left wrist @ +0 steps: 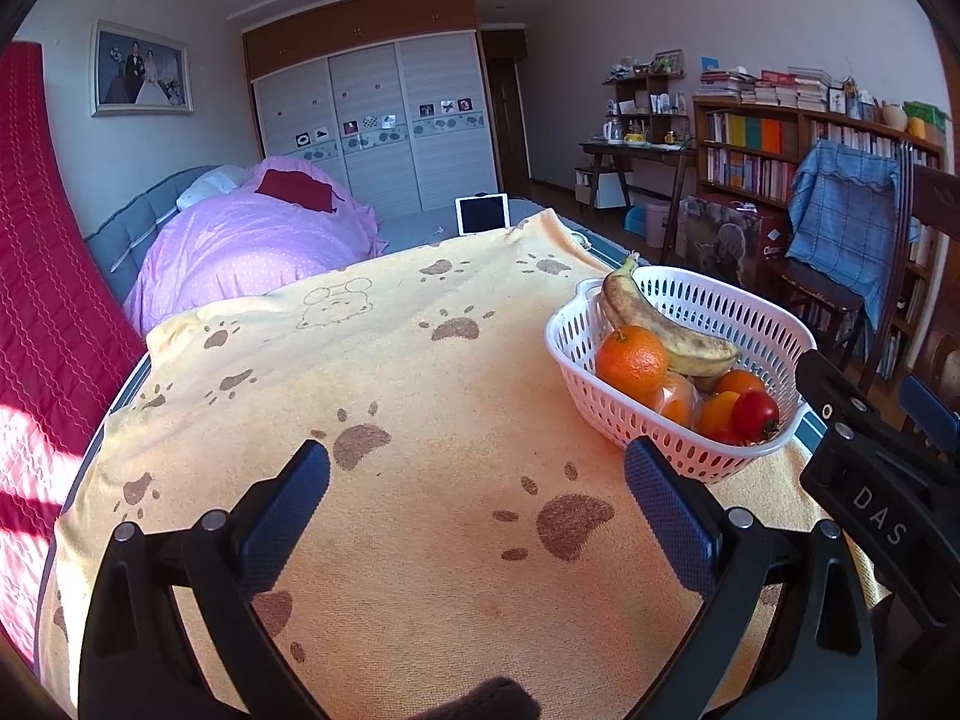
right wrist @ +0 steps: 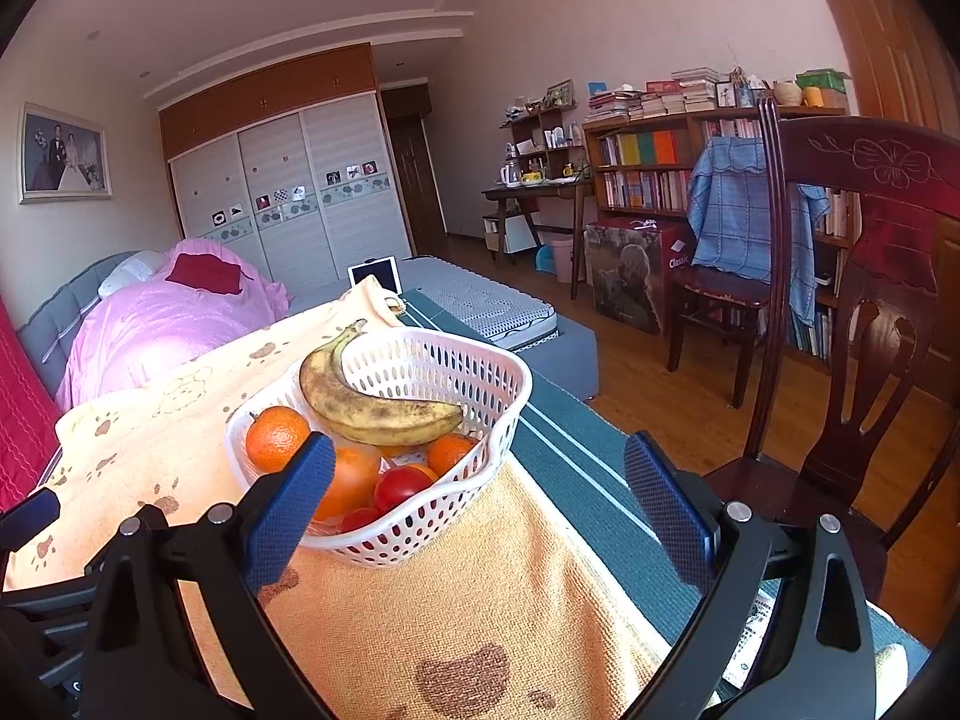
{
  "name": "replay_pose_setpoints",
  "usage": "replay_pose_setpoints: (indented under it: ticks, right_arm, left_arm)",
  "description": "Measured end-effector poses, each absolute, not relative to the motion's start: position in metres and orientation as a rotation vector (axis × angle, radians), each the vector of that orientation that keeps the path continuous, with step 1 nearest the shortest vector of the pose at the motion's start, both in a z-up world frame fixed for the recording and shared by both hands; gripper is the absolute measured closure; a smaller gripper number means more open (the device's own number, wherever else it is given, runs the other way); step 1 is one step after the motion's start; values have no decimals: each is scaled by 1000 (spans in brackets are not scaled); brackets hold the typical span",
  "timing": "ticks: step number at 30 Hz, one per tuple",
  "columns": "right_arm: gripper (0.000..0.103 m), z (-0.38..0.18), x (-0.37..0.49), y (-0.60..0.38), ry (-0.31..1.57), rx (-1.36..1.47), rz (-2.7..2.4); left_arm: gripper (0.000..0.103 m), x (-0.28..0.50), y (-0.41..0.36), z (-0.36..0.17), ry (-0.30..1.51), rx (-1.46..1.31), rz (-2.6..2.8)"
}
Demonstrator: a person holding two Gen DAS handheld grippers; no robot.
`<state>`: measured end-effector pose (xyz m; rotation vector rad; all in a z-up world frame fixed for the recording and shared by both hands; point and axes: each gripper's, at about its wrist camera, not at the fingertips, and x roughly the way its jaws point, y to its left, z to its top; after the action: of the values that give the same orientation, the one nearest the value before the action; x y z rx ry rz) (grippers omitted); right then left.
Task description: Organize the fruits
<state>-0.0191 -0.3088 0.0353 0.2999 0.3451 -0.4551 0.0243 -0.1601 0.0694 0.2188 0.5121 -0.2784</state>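
A white perforated basket (left wrist: 762, 324) (right wrist: 480, 378) sits on a yellow paw-print blanket (left wrist: 390, 372) (right wrist: 492, 618) near the bed's right edge. In it lie a spotted banana (left wrist: 660, 330) (right wrist: 372, 414), an orange (left wrist: 631, 358) (right wrist: 277, 439), smaller oranges and a red tomato (left wrist: 755, 414) (right wrist: 401, 486). My left gripper (left wrist: 477, 483) hovers open over bare blanket, left of the basket, nothing between its fingers. My right gripper (right wrist: 480, 480) is open just in front of the basket, empty; its left finger (right wrist: 288, 510) overlaps the basket's near rim. The right gripper's body (left wrist: 882, 480) shows at the left wrist view's right edge.
A pink quilt (left wrist: 258, 240) and a white tablet (left wrist: 483, 213) lie farther along the bed. A red cushion (left wrist: 42, 300) borders the left. Dark wooden chairs (right wrist: 870, 312), a bookshelf (right wrist: 660, 168) and a desk stand on the wooden floor to the right.
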Motion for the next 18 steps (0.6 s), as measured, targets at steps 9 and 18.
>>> replay_pose_setpoints:
  ticks: [9, 18]
  right_arm:
    - [5, 36, -19, -307, 343, 299, -461]
    - [5, 36, -19, -307, 344, 298, -461]
  left_arm:
    - [5, 24, -161, 68, 517, 216, -277]
    - [5, 26, -157, 68, 517, 191, -280]
